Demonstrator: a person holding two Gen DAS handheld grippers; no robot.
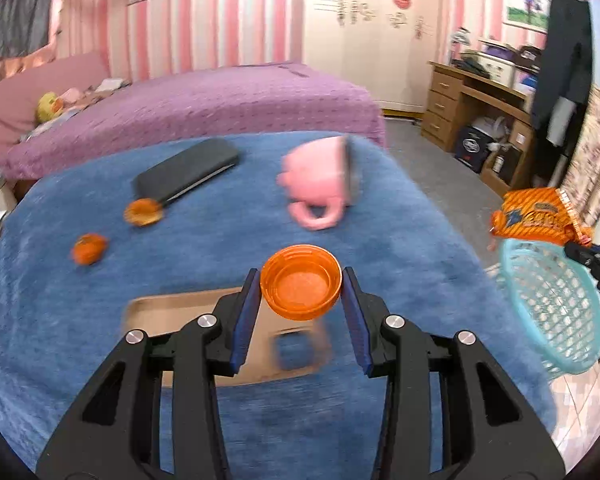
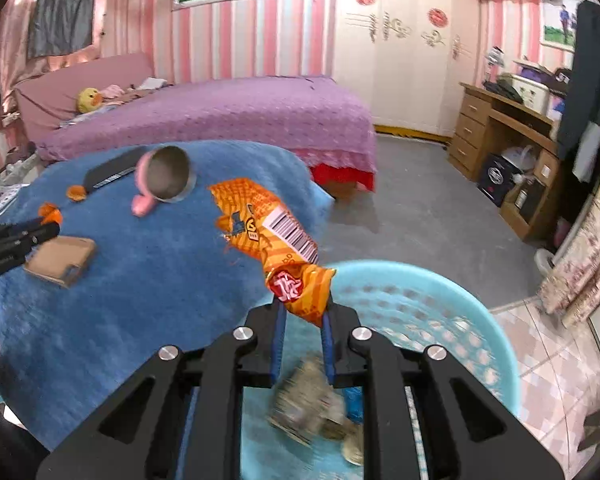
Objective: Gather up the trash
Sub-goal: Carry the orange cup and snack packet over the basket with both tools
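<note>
Currently gripping on both sides: left gripper (image 1: 302,286) with fingers closed on an orange cap (image 1: 301,282), held above the blue-covered worktop (image 1: 400,216) and well short of the blue basket (image 2: 452,312); right gripper (image 2: 303,320) pinching an orange snack wrapper (image 2: 274,236) by its lower end, over the basket's near rim. Risks noted: cap gripped only at its round rim, liable to pop out in transit; wrapper mostly overhanging the worktop side of the basket, likely to land outside if released now. Orange scraps (image 1: 142,212) remaining beyond the basket, near the pink mug (image 1: 320,178).
</note>
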